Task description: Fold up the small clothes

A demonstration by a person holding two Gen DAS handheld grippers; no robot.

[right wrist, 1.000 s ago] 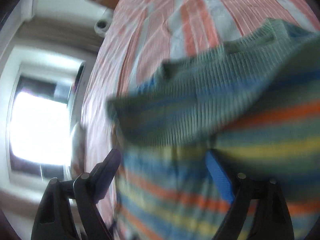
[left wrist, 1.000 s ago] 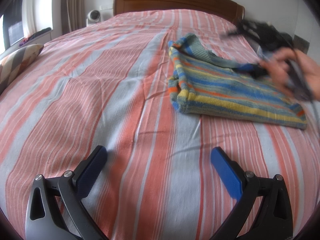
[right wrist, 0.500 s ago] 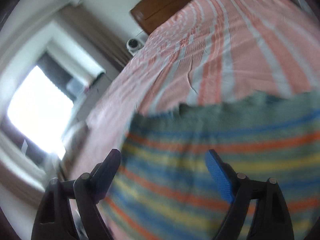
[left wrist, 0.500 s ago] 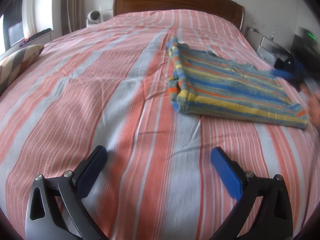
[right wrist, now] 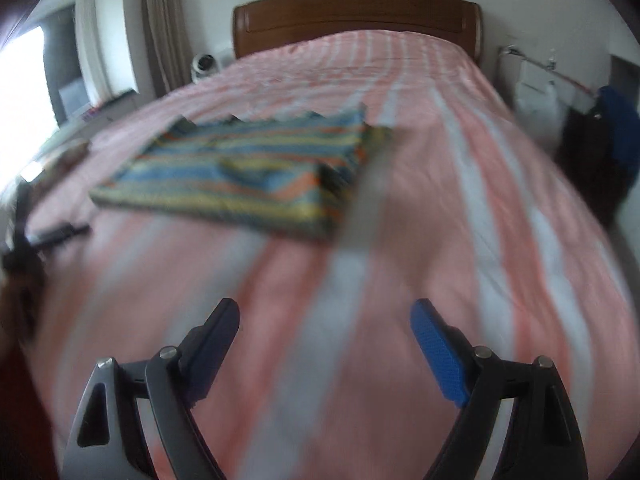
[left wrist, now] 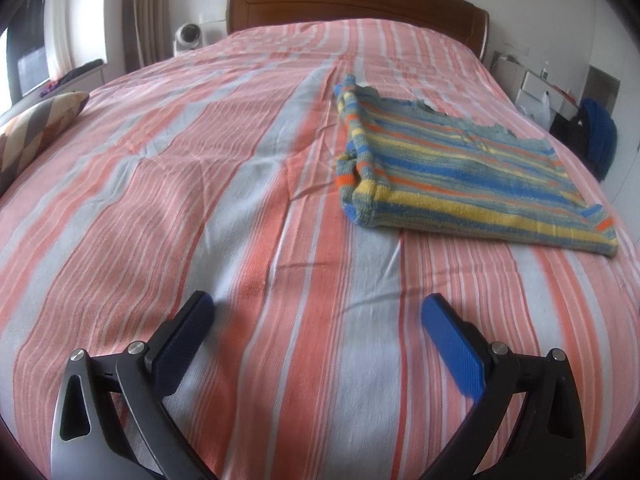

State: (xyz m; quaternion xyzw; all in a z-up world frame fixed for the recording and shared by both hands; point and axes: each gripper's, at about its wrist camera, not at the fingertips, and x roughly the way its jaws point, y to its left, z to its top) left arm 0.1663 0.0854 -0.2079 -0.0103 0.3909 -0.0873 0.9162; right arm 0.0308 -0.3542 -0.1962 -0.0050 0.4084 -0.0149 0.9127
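The soft, light sweater (left wrist: 460, 172) lies folded at one o'clock; pinch a corner. The left gripper (left wrist: 318, 320) and right gripper (right wrist: 325, 322) gape wide, empty.

bed (left wrist: 248, 184) | pink-striped sheet | folded striped sweater (left wrist: 460, 176) lies flat, right of centre

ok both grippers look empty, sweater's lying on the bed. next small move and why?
Probably bring the right gripper back toward the striped sweater for another fold. Both the right and left gripper are open, holding nothing, over bare bedspread. The sweater lies flat in a wide rectangle with one side edge folded, so it looks only partly folded.
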